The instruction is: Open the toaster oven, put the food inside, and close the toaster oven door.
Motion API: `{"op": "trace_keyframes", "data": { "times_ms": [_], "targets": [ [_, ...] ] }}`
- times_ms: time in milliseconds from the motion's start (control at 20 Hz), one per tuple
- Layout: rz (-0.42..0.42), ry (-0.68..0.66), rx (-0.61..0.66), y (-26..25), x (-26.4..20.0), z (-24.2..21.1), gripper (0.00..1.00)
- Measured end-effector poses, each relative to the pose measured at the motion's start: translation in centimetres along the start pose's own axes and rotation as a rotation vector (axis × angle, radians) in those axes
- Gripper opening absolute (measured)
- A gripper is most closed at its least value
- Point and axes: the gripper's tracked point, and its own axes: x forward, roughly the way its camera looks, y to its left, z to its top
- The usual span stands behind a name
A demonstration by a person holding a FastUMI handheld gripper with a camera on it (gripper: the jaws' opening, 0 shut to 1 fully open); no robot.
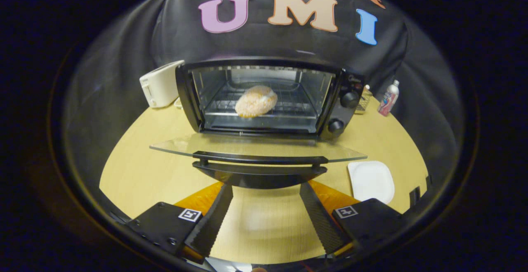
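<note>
Gripper view: gripper (266, 206) fingers spread wide, nothing between them, tips just short of the door handle (260, 159). Toaster oven (268, 96) stands on the wooden table (136, 169); its glass door (255, 146) is folded down flat toward the fingers. Food (255, 101), a round pale bun-like piece, sits inside on the wire rack (288, 107). White plate (371, 180) lies on the table just right of the door, bare. White toaster (161, 84) left of the oven, bottle (389, 98) well to its right.

Judgement: only closing remains.

Risks:
- Fingers pushing from above the handle would press the door down, not shut; lift must come from below.
- Handle edge is thin, so the tips could slip off and the door drop.
- A hard swing could shift the oven backward on the table.
</note>
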Motion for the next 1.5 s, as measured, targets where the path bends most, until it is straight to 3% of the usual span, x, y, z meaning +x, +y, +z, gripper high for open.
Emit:
{"op": "trace_keyframes", "data": {
  "times_ms": [400,850,1050,1500],
  "targets": [
    [0.018,-0.104,0.051,0.7,2.2,7.3,1.0],
    [0.03,-0.157,0.062,0.5,2.2,10.6,1.0],
    [0.019,-0.248,0.067,-0.8,-0.4,14.9,1.0],
    [0.009,-0.593,0.078,-5.3,-11.0,31.7,1.0]
  ]
}}
